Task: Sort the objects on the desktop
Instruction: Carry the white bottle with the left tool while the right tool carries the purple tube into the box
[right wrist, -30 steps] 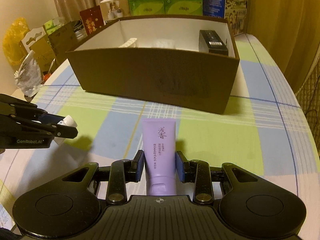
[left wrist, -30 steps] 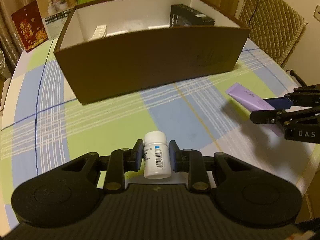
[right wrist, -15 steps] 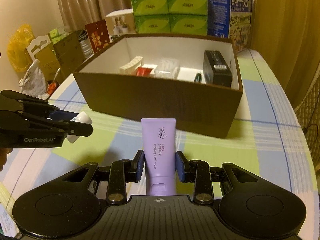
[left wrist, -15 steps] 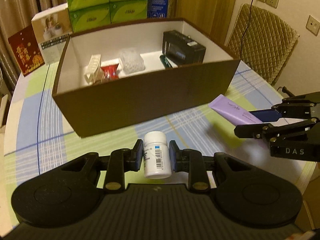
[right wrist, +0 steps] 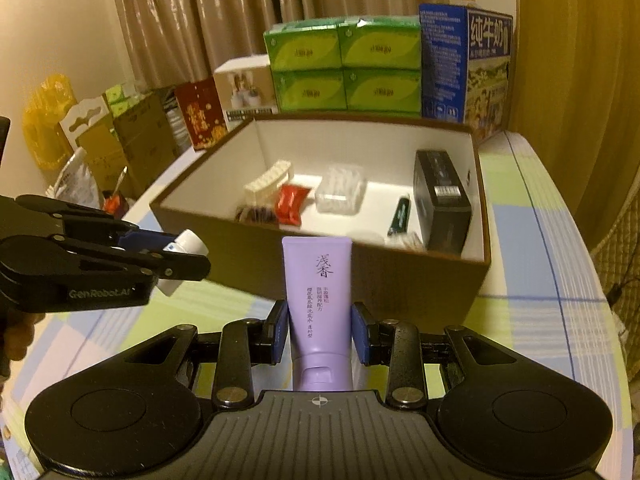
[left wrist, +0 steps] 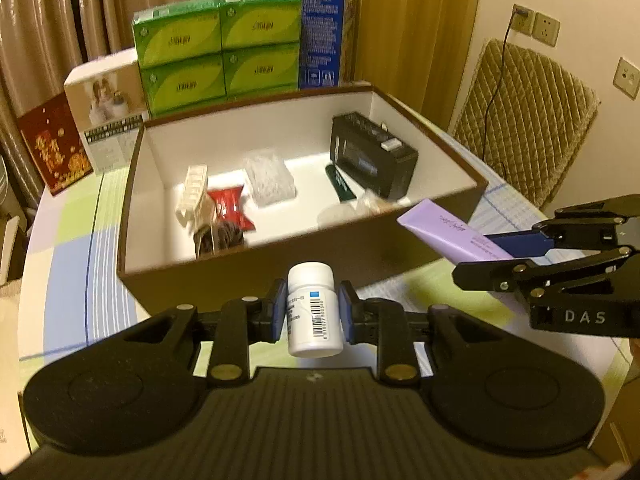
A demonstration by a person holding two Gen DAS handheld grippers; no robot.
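My left gripper [left wrist: 313, 308] is shut on a white pill bottle [left wrist: 314, 312] with a barcode label, held above the checked tablecloth just before the near wall of the brown box [left wrist: 280, 256]. My right gripper [right wrist: 320, 330] is shut on a purple tube [right wrist: 318, 304], cap end toward the camera, in front of the same box [right wrist: 400, 276]. In the left wrist view the right gripper [left wrist: 516, 246] shows at the right with the purple tube [left wrist: 448, 232] pointing at the box's near right corner. In the right wrist view the left gripper [right wrist: 176, 250] and the bottle [right wrist: 188, 242] show at the left.
Inside the box lie a black case [left wrist: 372, 156], a clear packet [left wrist: 270, 178], a red packet [left wrist: 230, 208], a white pill strip [left wrist: 194, 194] and a dark green pen [left wrist: 340, 184]. Green tissue boxes [left wrist: 220, 52] and a blue carton [left wrist: 320, 32] stand behind. A quilted chair back [left wrist: 520, 120] is at right.
Both grippers have risen and come nearer the box with their loads, so the box's inside and its contents now show. Neither grip has changed.
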